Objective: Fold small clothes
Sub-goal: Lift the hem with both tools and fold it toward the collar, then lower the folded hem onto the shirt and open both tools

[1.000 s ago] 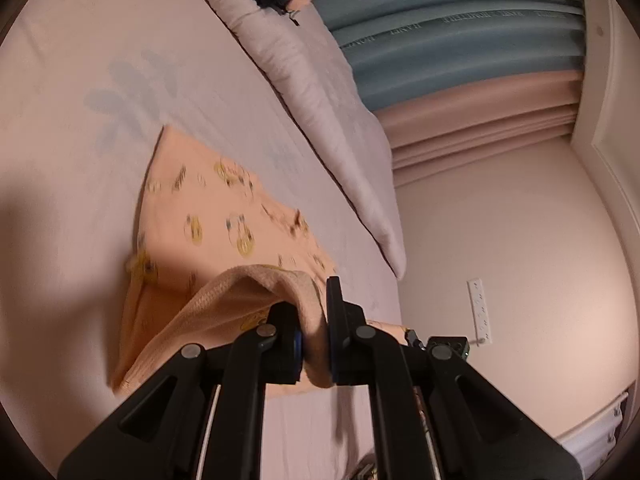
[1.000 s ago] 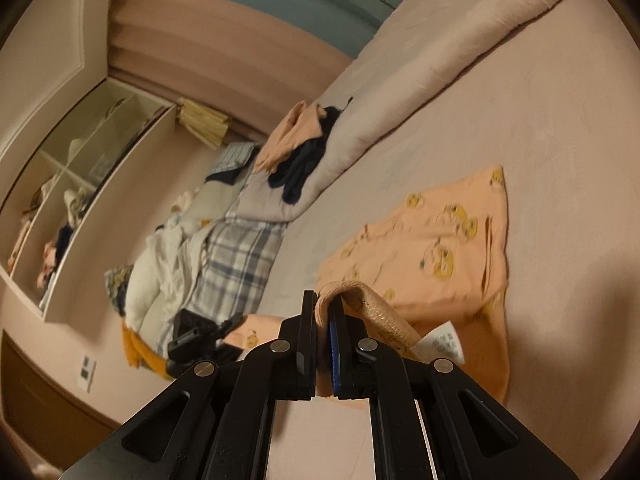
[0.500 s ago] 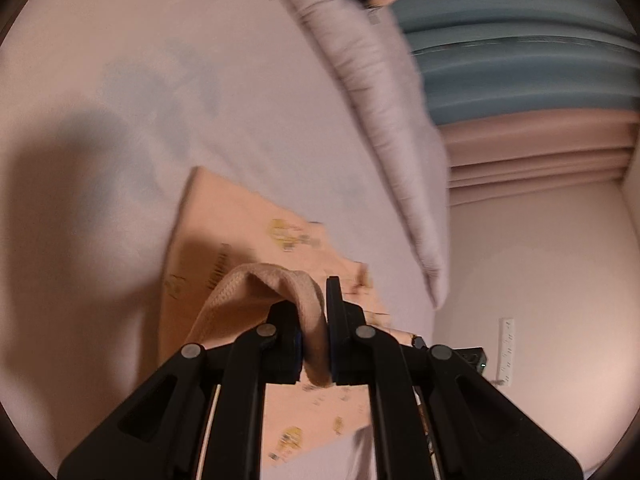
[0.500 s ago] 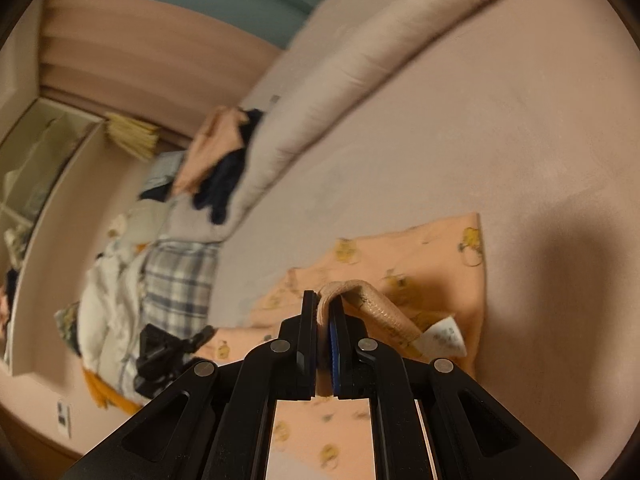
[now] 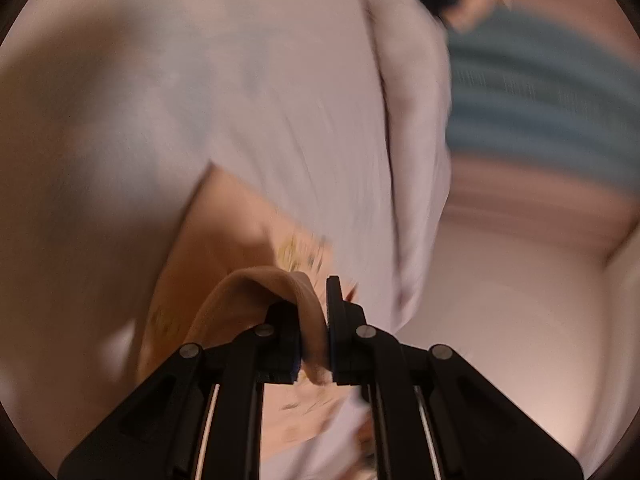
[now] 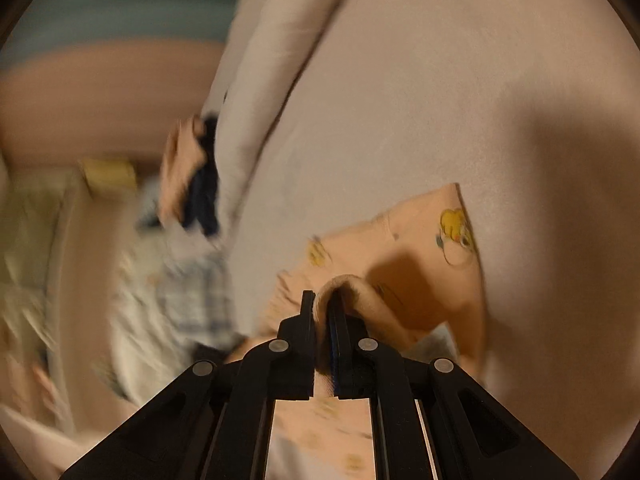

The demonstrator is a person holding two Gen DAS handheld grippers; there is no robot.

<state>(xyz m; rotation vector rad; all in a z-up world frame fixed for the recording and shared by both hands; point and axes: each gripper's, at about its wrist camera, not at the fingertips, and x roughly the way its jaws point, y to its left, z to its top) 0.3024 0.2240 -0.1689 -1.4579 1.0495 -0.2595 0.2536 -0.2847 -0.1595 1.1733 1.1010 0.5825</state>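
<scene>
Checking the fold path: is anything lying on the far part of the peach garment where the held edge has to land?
Nothing visible. Both hand-held grippers pinch the peach garment; its far part lies bare on the bedsheet.

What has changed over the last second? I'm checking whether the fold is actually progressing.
Both grippers have carried the pinched hem forward over the peach garment, toward its far edge: less of the flat cloth now shows ahead of the left gripper and right gripper. The views are motion-blurred, so the move is under way. Unchanged: both stay shut on the hem, and the garment's far part lies flat on the bed sheet.
</scene>
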